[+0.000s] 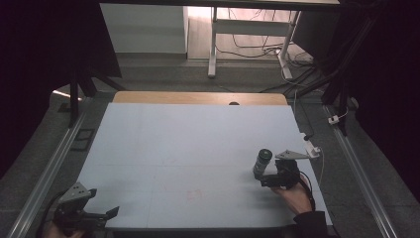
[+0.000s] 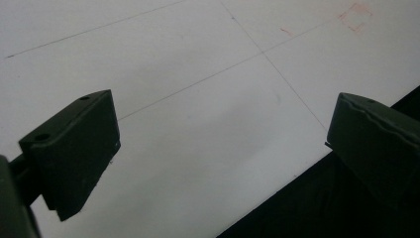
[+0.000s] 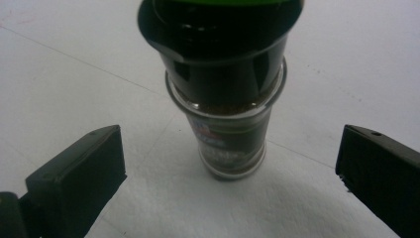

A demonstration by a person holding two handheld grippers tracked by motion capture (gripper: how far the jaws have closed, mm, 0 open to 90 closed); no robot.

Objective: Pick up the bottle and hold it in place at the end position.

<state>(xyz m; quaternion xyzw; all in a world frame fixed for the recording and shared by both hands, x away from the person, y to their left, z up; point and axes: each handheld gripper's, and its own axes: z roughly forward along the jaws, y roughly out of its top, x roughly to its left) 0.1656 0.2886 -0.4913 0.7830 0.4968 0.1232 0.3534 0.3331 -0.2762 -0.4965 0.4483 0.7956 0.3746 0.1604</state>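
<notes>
Spice jar: upright on the white bench, standing between the spread jaws of the right tool, untouched, lined up for a grasp. Left tool: jaws apart, empty, parked at the near bench edge

A dark lab room for filming

A white table sits between metal rails, with loose cables on the floor.

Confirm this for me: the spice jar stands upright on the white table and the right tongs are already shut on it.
Not quite. The spice jar does stand upright on the white table, but the right tongs are open: in the right gripper view both jaws stand wide apart, clear of the jar's sides, with the jar between them.
</notes>
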